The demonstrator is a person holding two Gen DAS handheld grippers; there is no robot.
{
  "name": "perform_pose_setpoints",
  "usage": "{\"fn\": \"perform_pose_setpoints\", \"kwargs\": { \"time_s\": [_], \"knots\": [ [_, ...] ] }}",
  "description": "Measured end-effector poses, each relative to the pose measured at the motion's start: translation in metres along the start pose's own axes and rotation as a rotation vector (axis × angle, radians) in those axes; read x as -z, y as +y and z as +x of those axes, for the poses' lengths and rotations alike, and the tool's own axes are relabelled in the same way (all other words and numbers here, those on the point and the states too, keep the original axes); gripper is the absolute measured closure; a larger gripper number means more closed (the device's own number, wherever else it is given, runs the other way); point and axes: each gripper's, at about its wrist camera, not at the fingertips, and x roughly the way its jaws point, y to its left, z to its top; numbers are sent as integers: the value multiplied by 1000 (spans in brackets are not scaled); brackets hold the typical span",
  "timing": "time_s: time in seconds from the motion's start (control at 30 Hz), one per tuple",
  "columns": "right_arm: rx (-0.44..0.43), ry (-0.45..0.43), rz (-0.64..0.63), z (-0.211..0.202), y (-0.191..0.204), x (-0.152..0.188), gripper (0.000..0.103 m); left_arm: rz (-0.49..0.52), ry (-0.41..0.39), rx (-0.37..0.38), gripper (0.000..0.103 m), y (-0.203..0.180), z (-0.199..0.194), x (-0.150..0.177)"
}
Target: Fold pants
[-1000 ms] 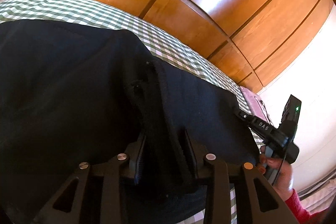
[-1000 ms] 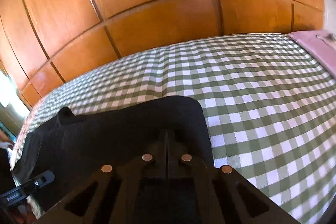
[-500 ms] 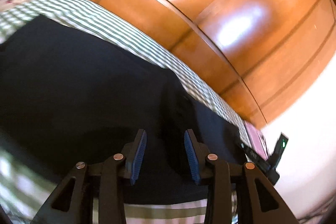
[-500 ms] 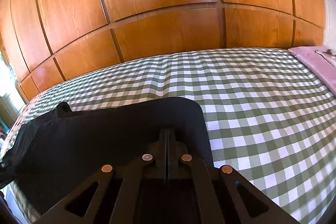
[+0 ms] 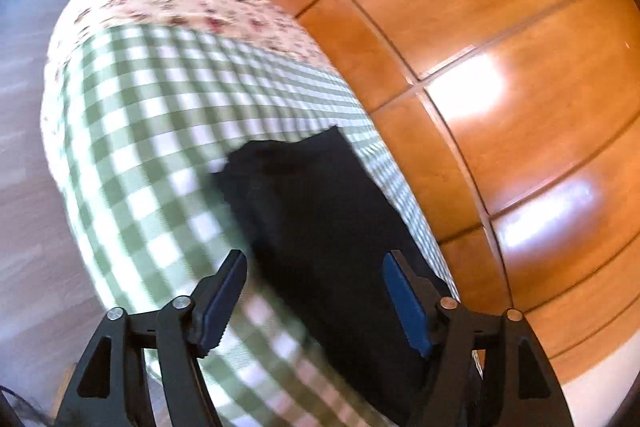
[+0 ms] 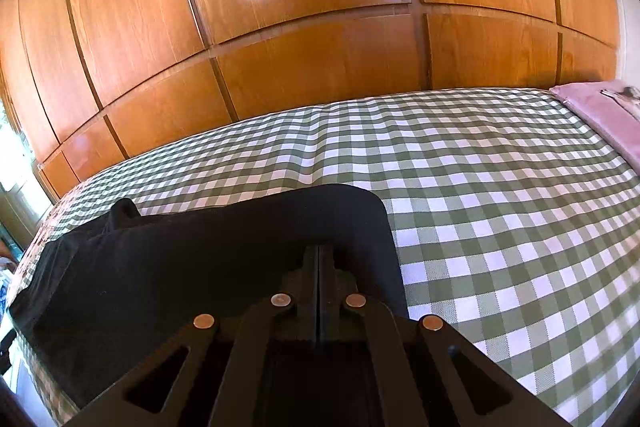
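Since a second ago the left gripper (image 5: pixel 316 291) has let go of the black pants (image 6: pixel 208 267) and pulled back – its jaws have just been opening, nothing gripped. The right gripper (image 6: pixel 318 259) is closed on the pants' edge, which lie on the checked bedspread (image 6: pixel 500 207).

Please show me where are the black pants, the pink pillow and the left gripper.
black pants (image 6: pixel 208 267): right wrist view, middle of the cloth.
pink pillow (image 6: pixel 596 107): right wrist view, top face.
left gripper (image 5: pixel 316 303): left wrist view, midway between fingertips.

Matt black cloth pants (image 6: pixel 208 267) beneath glossy wood panels (image 6: pixel 312 7).
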Motion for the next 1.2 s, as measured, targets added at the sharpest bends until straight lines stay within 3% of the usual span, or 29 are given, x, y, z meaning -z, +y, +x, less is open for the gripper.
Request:
{"fn": "perform_pose_setpoints", "kwargs": {
  "time_s": [0.1, 0.37, 0.47, 0.5, 0.53, 0.67, 0.8, 0.9, 0.97, 1.2],
  "knots": [
    [3, 1, -3, 0, 1, 0, 103, -41, 53, 27, 31, 6, 17, 3],
    [18, 24, -35, -8, 16, -6, 99, -114, 23, 102, 34, 9, 44, -13],
    [-40, 33, -70, -16, 35, -2, 99, -99, 18, 76, 54, 8, 52, -17],
    [-64, 45, -89, -18, 45, 2, 99, -83, 29, 62, 78, 6, 55, -18],
    [-81, 50, -99, -19, 51, 5, 99, -77, 43, 57, 87, 6, 59, -19],
    [-199, 86, -107, -22, 75, 18, 99, -72, 45, 98, 88, 7, 58, -21],
    [-336, 133, -145, -18, 108, 28, 99, -2, 17, 139, 89, -10, 47, -23],
    [-333, 216, -217, 0, 130, 44, 99, 31, -2, 199, 90, -28, 38, -28],
    [-331, 194, -223, 2, 133, 47, 99, 57, -12, 231, 90, -41, 32, -30],
    [-391, 206, -84, -1, 117, 40, 99, 206, -28, 359, 90, -100, 12, -31]
  ]
}}
